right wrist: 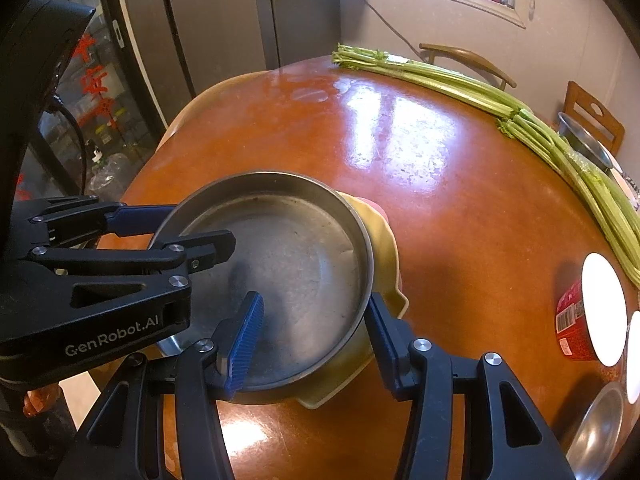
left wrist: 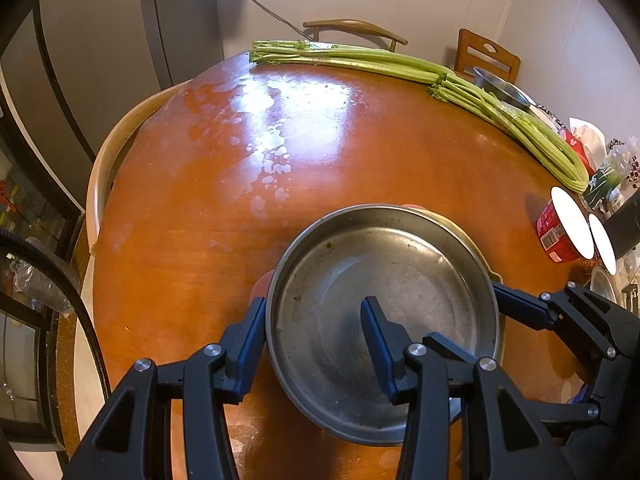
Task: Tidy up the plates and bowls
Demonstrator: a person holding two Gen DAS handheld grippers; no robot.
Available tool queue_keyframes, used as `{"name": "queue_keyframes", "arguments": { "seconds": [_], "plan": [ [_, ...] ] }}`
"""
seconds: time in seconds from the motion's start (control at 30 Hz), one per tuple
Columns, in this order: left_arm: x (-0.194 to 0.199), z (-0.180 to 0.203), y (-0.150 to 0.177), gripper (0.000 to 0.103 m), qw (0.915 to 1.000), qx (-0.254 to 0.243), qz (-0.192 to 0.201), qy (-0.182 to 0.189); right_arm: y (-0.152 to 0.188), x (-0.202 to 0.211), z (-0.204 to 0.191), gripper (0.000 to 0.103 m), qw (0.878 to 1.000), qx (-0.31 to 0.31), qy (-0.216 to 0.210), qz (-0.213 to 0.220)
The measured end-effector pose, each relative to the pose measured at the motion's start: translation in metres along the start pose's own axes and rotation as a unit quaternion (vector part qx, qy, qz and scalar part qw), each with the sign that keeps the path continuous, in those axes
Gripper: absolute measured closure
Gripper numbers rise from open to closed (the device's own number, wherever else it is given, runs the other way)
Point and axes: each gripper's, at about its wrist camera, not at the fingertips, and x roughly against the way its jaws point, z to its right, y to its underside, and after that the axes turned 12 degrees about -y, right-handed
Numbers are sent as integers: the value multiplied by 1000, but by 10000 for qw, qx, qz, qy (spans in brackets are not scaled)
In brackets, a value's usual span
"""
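A shallow steel plate [left wrist: 380,264] [right wrist: 296,248], smeared with crumbs, is nested in a yellow dish [left wrist: 460,228] [right wrist: 384,248] that rests on something pink [left wrist: 262,280] [right wrist: 378,210] on the round wooden table [left wrist: 200,200]. My left gripper [left wrist: 314,320] [right wrist: 192,228] is shut over the plate's left rim, one blue finger outside the wall and one inside. My right gripper [right wrist: 312,332] is shut over the opposite rim, its outer finger [left wrist: 520,310] against the wall beside the yellow dish.
Long celery stalks [left wrist: 360,60] [right wrist: 540,132] line the far and right edge. A red noodle cup [left wrist: 554,232] [right wrist: 572,320] stands at the right, a steel bowl [left wrist: 500,88] behind it, another steel plate [right wrist: 600,432] near right. Chairs ring the table.
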Motion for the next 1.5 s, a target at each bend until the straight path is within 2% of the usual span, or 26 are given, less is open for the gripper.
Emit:
{"name": "queue_keyframes", "arguments": {
  "seconds": [0.47, 1.0, 1.37, 1.5],
  "plan": [
    [-3, 4, 2, 55, 10000, -88, -2, -5, 3, 7, 1, 49, 9999, -6, 47, 96],
    [12, 5, 1, 53, 9997, -54, 216, -130, 1, 17, 2, 48, 9995, 99, 56, 282],
    [32, -16, 4, 52, 9986, 276, 395, -219, 0, 38, 7, 48, 9984, 63, 57, 563],
    [36, -28, 9, 49, 9982, 482, 329, -123, 1, 45, 10, 47, 9980, 42, 56, 630]
  ]
}}
